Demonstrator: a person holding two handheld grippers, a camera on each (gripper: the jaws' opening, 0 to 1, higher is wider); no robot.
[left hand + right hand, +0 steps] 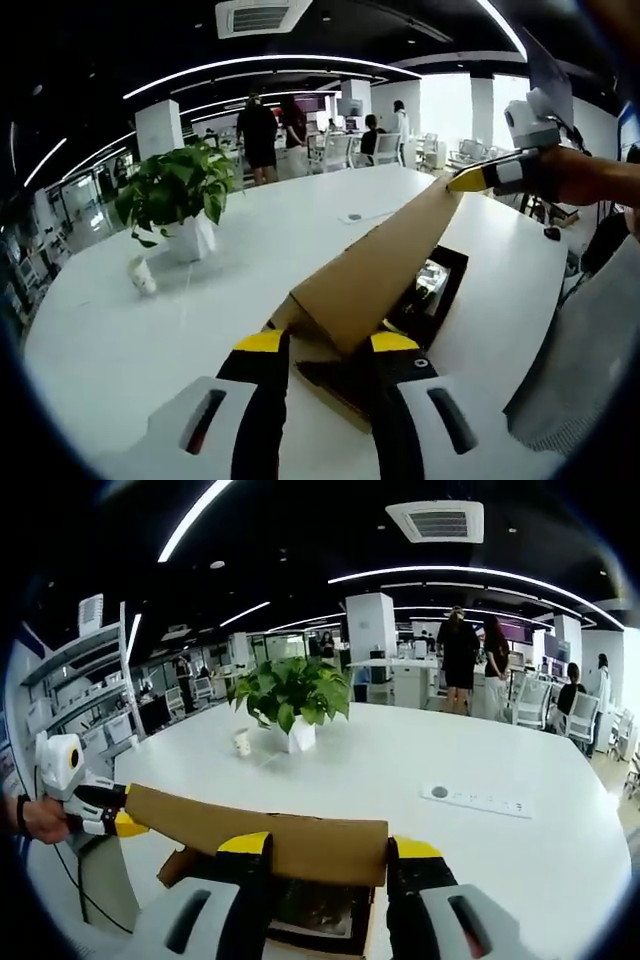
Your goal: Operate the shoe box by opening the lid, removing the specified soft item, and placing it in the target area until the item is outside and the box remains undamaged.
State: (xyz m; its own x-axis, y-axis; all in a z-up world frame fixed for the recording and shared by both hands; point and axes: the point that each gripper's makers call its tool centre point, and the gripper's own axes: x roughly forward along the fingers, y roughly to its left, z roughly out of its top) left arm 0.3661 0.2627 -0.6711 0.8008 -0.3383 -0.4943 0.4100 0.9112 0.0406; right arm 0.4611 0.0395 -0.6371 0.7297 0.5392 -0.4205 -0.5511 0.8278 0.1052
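Observation:
A brown cardboard shoe box (335, 392) sits on the white table. Its lid (385, 255) is raised and tilted, and the dark inside (437, 290) shows beside it; I cannot make out what lies in there. My left gripper (328, 345) has its jaws wide apart at the lid's near end. My right gripper (482, 178) touches the lid's far end with a yellow fingertip. In the right gripper view the lid (200, 820) runs across as a brown band. There my right gripper (330, 846) straddles one end, jaws wide apart, and my left gripper (125, 823) meets the other end.
A potted plant (175, 190) (290, 695) and a small paper cup (143, 275) (242, 742) stand farther along the table. A flat white strip (478, 800) lies to the right. People stand at desks behind. A grey sleeve (580, 370) hangs near the table's right edge.

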